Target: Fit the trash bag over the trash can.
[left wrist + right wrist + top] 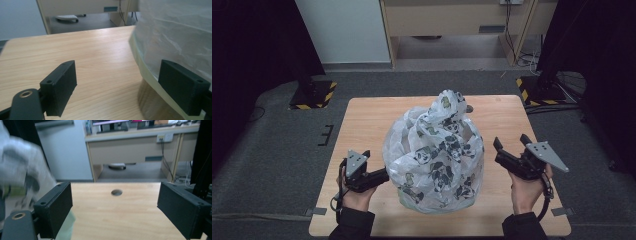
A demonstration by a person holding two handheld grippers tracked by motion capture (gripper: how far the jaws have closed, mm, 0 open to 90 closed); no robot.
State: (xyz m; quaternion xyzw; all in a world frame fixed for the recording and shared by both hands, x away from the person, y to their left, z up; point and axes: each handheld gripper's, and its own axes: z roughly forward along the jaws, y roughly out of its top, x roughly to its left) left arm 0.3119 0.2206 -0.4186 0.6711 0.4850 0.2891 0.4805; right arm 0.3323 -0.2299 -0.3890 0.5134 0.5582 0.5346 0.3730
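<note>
L to R, high view. Dark floor w/ a black stand base [312, 94] marked by yellow-black hazard tape, far L behind the table. Wooden table [362, 120] at centre, light grain.

L hand [357, 197] comes in from the bottom edge, dark sleeve, holding the left gripper [379, 176] near the table's front-L part. Grey three-cornered plate on top. Tips point R toward the bag's lower L side, right at the plastic; contact can't be told from above. In left gripper view: jaws apart, bare tabletop between them; R jaw lies against or just in front of the bag wall, can't tell which, L jaw well clear over wood.

Plastic bag [434, 155] sits mid-table, slightly toward the front edge. Translucent white w/ panda print, bulging, top bunched and twisted into a peak leaning toward the far side. Pale green content shows thru at the bottom. Small round hole [116, 192] in tabletop behind the bag.

R hand [524, 192] enters bottom R, holding the right gripper [510, 145], tips aimed up-L at the bag's R flank, apart from it. Jaws wide apart, nothing between; right gripper view shows clear wood between them, bag blurred at L edge.

Far R: second stand base [539, 90] w/ hazard tape; desk [452, 20] w/ cables along back wall.
</note>
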